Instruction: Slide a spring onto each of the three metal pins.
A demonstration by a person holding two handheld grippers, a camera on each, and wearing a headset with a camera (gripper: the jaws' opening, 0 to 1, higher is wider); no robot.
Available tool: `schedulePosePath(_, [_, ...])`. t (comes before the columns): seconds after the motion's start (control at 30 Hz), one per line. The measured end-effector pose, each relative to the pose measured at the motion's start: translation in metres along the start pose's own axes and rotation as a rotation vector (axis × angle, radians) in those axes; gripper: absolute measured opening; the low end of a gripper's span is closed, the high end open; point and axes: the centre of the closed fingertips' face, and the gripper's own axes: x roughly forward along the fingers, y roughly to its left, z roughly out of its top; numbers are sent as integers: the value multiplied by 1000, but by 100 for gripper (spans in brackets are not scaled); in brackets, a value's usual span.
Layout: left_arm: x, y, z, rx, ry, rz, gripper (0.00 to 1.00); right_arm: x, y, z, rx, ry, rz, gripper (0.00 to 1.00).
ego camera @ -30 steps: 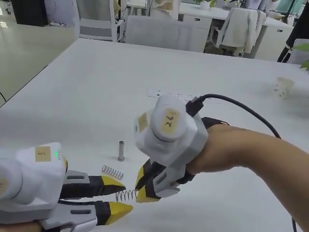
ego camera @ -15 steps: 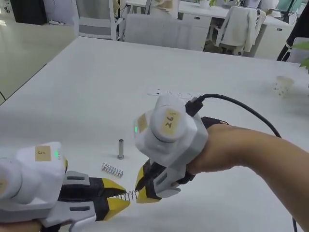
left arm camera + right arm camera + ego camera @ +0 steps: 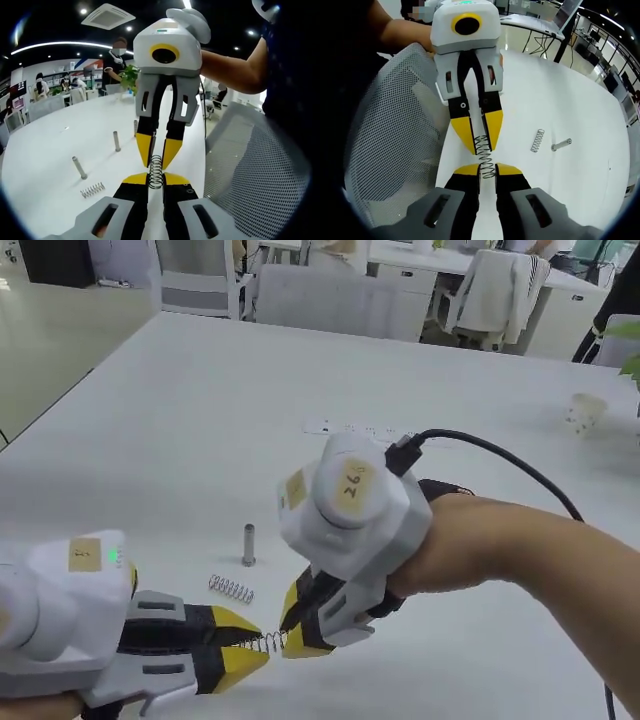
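Spring stretches between your grippers over the table: your left gripper pinches one end, your right gripper the other. A second spring lies near an upright metal pin.

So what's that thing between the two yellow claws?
A small spring spans the gap between the left gripper and the right gripper, each pinching one end. The head view and both gripper views show it.

Ceiling lamps cast bright, even light with soft shadows on the table; fisheye edges bend.
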Motion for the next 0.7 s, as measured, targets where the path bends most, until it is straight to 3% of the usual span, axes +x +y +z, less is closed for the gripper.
schedulePosePath(0.7, [-6, -2, 19, 4, -61, -11, 2, 5, 0, -11, 42, 2, 10, 10])
